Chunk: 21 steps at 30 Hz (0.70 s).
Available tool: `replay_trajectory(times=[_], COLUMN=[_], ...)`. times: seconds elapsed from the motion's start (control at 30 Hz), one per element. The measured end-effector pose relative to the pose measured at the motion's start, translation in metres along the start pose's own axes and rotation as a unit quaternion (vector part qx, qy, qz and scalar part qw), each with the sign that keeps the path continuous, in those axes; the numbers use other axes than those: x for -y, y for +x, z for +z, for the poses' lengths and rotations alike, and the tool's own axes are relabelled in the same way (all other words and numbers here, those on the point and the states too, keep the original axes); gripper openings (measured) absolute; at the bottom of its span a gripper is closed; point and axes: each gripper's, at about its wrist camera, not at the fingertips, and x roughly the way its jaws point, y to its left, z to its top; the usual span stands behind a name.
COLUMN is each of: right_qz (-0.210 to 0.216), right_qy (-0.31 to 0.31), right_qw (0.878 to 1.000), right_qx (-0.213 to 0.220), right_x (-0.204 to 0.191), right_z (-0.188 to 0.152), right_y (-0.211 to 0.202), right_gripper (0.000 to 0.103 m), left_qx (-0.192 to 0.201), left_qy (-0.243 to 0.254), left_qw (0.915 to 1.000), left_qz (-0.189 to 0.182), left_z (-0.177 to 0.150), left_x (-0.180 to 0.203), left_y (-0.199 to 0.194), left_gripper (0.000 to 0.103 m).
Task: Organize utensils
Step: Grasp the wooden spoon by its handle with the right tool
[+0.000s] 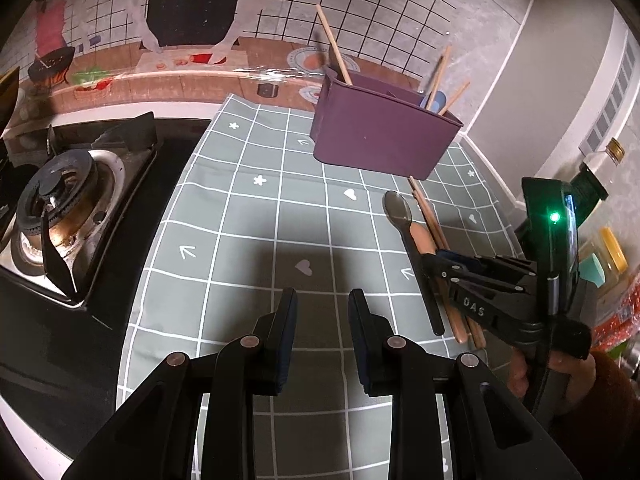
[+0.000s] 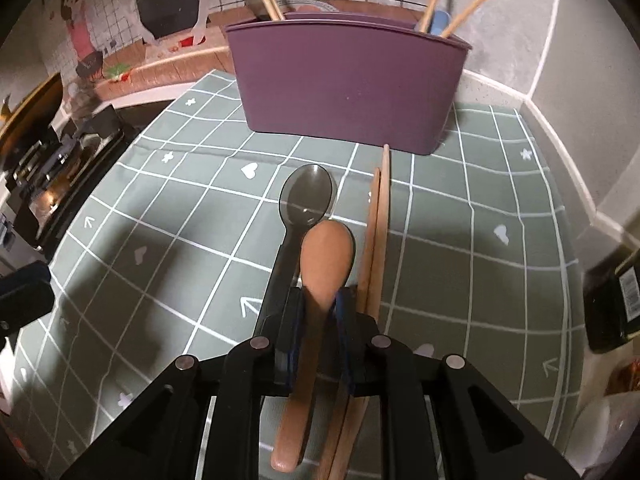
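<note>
A purple utensil holder (image 1: pixel 380 136) (image 2: pixel 348 80) stands at the back of the green checked mat, with chopsticks (image 2: pixel 452 12) and a blue utensil in it. In front of it lie a dark spoon (image 2: pixel 306 196) (image 1: pixel 398 208), a wooden spoon (image 2: pixel 326 260) and a pair of chopsticks (image 2: pixel 378 232) (image 1: pixel 430 216). My right gripper (image 2: pixel 318 304) (image 1: pixel 444 264) is shut on the wooden spoon's neck, low over the mat. My left gripper (image 1: pixel 322 300) is open and empty above the mat, left of the utensils.
A gas stove (image 1: pixel 68 208) sits to the left of the mat (image 1: pixel 248 208). Bottles and jars (image 1: pixel 600 168) stand at the right by the grey wall. A dark box (image 2: pixel 616 304) is at the mat's right edge.
</note>
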Motion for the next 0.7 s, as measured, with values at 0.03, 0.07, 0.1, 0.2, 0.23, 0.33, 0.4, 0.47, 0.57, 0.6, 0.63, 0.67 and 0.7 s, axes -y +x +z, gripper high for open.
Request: replay_trajectory(times=[0.03,0.07,0.1,0.2,0.23,0.33,0.4,0.47,0.57,0.6,0.63,0.67,0.7], right_qz=[-0.003,-0.004,-0.004,0.004,0.007,0.019,0.031,0.034,0.038,0.038,0.039,0.04,0.042], right_qy=[-0.006,-0.009,-0.01,-0.006,-0.004,0.006,0.019,0.031,0.046,0.052,0.061,0.066,0.076], right_qw=[1.0,1.0,1.0,1.0,1.0,1.0,0.999,0.999,0.997,0.996,0.994,0.994,0.992], right_qx=[0.001,0.002,0.004,0.005,0.006,0.011,0.018,0.029,0.055,0.067,0.077,0.082,0.091], right_x=[-0.002,-0.003,-0.005,-0.004,-0.003,0.001,0.007,0.014,0.023,0.027,0.032,0.036,0.041], right_z=[0.001,0.002,0.005,0.01,0.011,0.013,0.011,0.008,0.004,0.003,0.001,0.0,-0.002], right_y=[0.001,0.002,0.004,0.007,0.008,0.009,0.006,-0.001,-0.018,-0.027,-0.036,-0.041,-0.049], right_gripper=[0.017,0.017,0.017,0.019,0.019,0.019,0.018,0.018,0.017,0.017,0.017,0.017,0.017], left_qx=[0.0,0.0,0.0,-0.004,-0.006,-0.01,-0.02,-0.023,-0.016,-0.017,-0.019,-0.019,-0.017], left_qy=[-0.002,-0.003,-0.003,-0.005,-0.005,-0.003,-0.004,-0.001,0.004,0.004,0.003,0.002,0.001], left_qw=[1.0,1.0,1.0,1.0,1.0,0.9999,0.9998,0.9997,0.9998,0.9998,0.9998,0.9998,0.9998], left_qz=[0.0,0.001,0.002,0.001,0.001,-0.002,-0.004,0.008,0.01,0.009,0.004,-0.001,-0.004], left_z=[0.0,0.001,0.001,0.003,0.005,0.009,0.011,0.013,0.018,0.021,0.025,0.028,0.032], left_x=[-0.001,-0.001,0.0,0.002,0.004,0.007,0.011,0.016,0.027,0.032,0.037,0.042,0.048], left_y=[0.001,0.002,0.002,0.006,0.008,0.014,0.021,0.027,0.036,0.04,0.045,0.05,0.055], left_gripper=[0.03,0.034,0.035,0.04,0.04,0.04,0.04,0.04,0.04,0.04,0.04,0.04,0.04])
